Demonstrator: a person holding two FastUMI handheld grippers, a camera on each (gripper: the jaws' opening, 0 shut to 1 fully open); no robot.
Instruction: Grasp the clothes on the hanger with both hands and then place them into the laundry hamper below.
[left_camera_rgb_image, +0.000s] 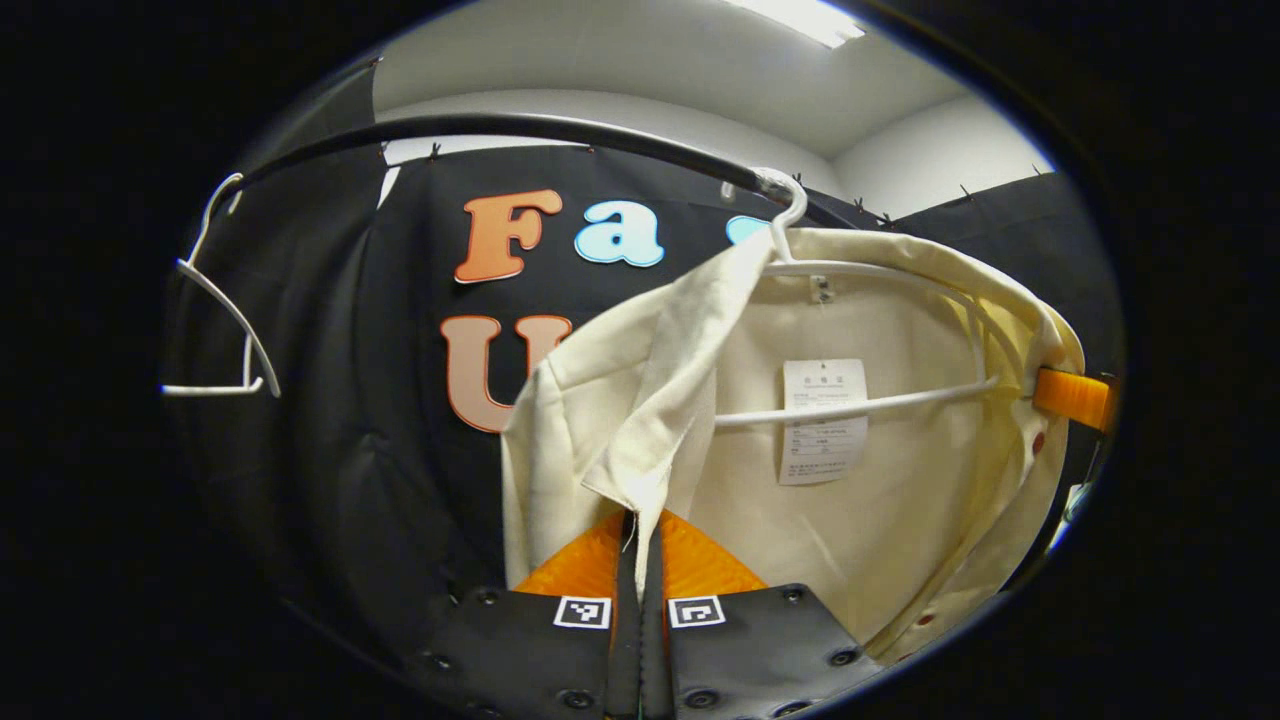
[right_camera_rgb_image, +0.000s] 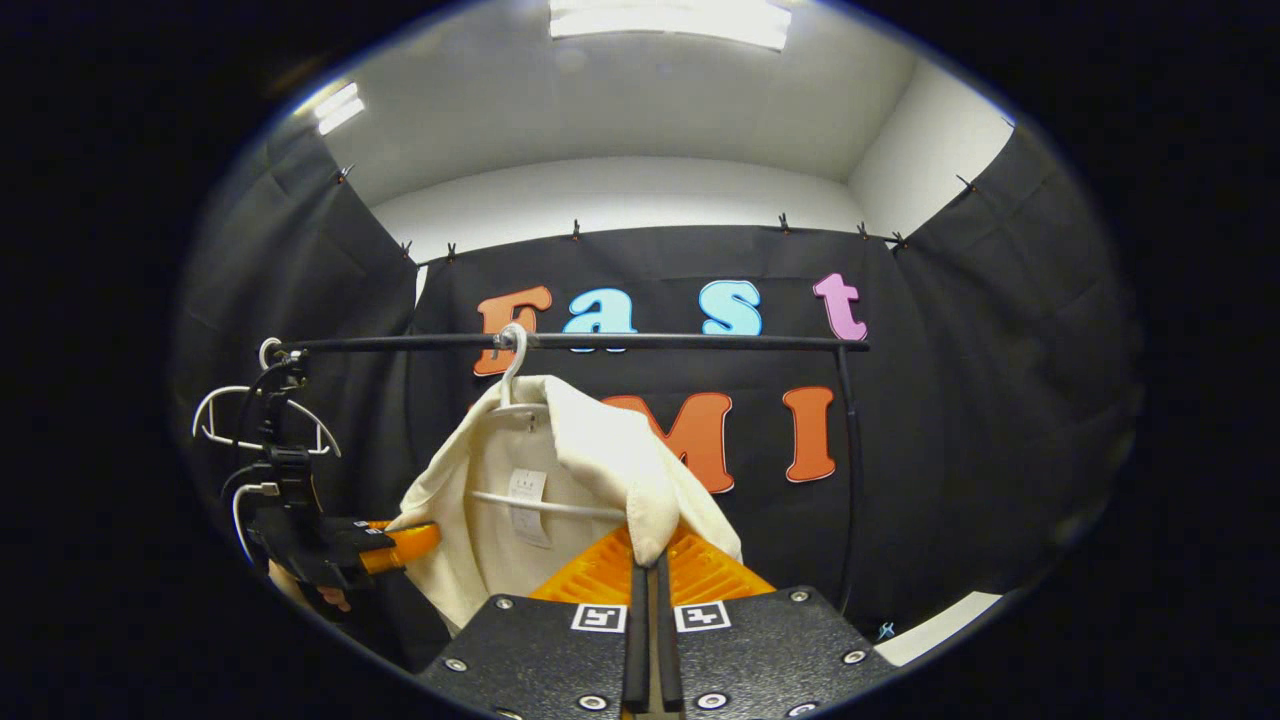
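Observation:
A cream shirt (left_camera_rgb_image: 900, 520) hangs open-fronted on a white hanger (left_camera_rgb_image: 860, 405) from the black rail (left_camera_rgb_image: 560, 130). My left gripper (left_camera_rgb_image: 640, 535) is shut on the shirt's front edge, with a fold of cloth pinched between its closed fingers. In the right gripper view the shirt (right_camera_rgb_image: 480, 520) hangs left of centre on its hanger (right_camera_rgb_image: 545, 505). My right gripper (right_camera_rgb_image: 650, 565) is shut on the opposite front edge, which drapes over its fingers. The left gripper (right_camera_rgb_image: 428, 540), held by a hand (right_camera_rgb_image: 325, 598), meets the shirt's other side. The right gripper's fingers (left_camera_rgb_image: 1072, 398) show at the shirt's far edge.
An empty white hanger (left_camera_rgb_image: 235, 310) hangs further along the rail (right_camera_rgb_image: 700, 342), at the left end (right_camera_rgb_image: 262, 420). A black upright post (right_camera_rgb_image: 848, 470) carries the rail's right end. Black cloth walls close in behind and on both sides.

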